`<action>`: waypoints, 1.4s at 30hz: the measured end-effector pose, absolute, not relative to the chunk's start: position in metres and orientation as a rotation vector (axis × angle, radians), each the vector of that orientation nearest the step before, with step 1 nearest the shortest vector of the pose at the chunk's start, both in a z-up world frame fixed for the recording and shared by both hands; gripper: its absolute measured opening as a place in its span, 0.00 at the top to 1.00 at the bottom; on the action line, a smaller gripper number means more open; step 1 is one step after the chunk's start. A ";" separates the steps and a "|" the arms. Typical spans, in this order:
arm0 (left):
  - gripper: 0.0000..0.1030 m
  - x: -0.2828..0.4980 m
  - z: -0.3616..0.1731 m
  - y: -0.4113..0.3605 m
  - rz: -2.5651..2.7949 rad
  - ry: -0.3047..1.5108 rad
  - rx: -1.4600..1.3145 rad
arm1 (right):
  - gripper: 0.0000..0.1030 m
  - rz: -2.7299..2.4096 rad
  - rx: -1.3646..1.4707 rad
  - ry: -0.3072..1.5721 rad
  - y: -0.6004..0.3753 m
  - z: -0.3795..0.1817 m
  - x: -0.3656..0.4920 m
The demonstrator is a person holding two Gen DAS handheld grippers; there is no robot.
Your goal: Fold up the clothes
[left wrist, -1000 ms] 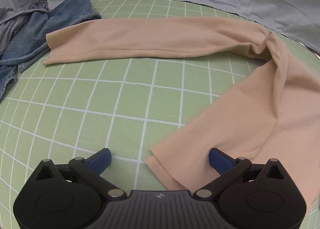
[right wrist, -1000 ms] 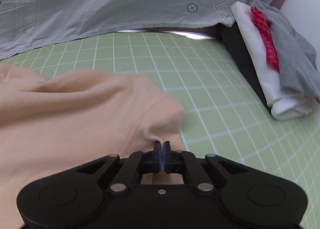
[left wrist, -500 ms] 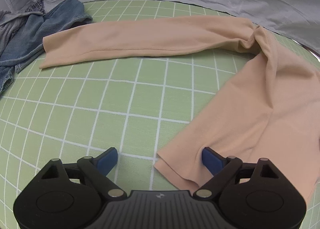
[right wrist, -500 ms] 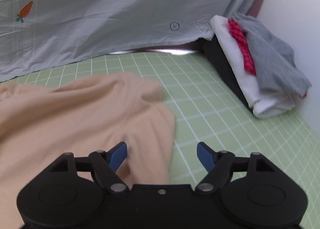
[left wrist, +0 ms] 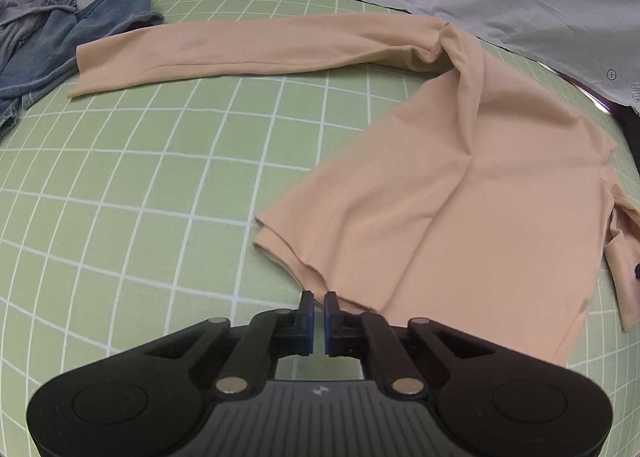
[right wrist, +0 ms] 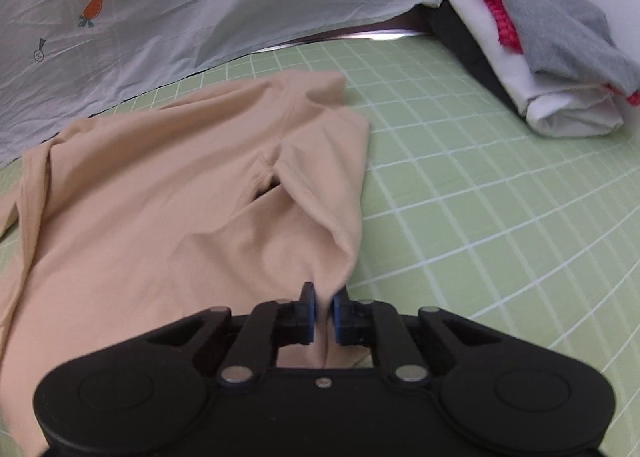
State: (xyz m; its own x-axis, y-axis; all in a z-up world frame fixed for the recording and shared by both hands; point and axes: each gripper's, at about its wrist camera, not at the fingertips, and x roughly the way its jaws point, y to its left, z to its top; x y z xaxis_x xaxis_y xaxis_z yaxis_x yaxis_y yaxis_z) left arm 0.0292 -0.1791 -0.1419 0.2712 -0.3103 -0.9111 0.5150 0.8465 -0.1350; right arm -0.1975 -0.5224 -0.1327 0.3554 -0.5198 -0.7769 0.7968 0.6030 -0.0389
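Peach top (left wrist: 460, 193) on green mat (left wrist: 160, 185); left gripper (left wrist: 316, 307) closed at hem edge, right gripper (right wrist: 324, 303) just pinched a fold.

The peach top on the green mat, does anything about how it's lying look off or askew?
Yes. The peach top isn't flat: its long sleeve stretches sideways with a twisted bunch at the shoulder, and the right tongs, just closed, pinch a raised ridge of fabric along its other edge.

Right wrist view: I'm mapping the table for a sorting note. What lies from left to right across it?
Peach long-sleeve top → bare green grid mat → stack of folded clothes.
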 end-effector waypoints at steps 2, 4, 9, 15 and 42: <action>0.98 0.018 -0.142 -0.175 -0.560 1.182 0.184 | 0.92 -0.954 0.303 0.827 -0.547 -0.122 -0.208; 0.98 0.007 -0.142 -0.172 -0.553 1.188 0.171 | 0.91 -1.047 0.264 0.783 -0.575 -0.106 -0.220; 0.86 -0.007 -0.139 -0.165 -0.516 1.173 0.180 | 0.48 -1.189 0.253 0.732 -0.604 -0.086 -0.230; 0.62 -0.006 -0.129 -0.168 -0.526 1.113 0.227 | 0.11 -1.021 0.356 0.784 -0.546 -0.114 -0.204; 0.71 0.045 -0.149 -0.237 -0.852 0.913 0.488 | 0.06 -0.834 0.471 0.888 -0.424 -0.143 -0.120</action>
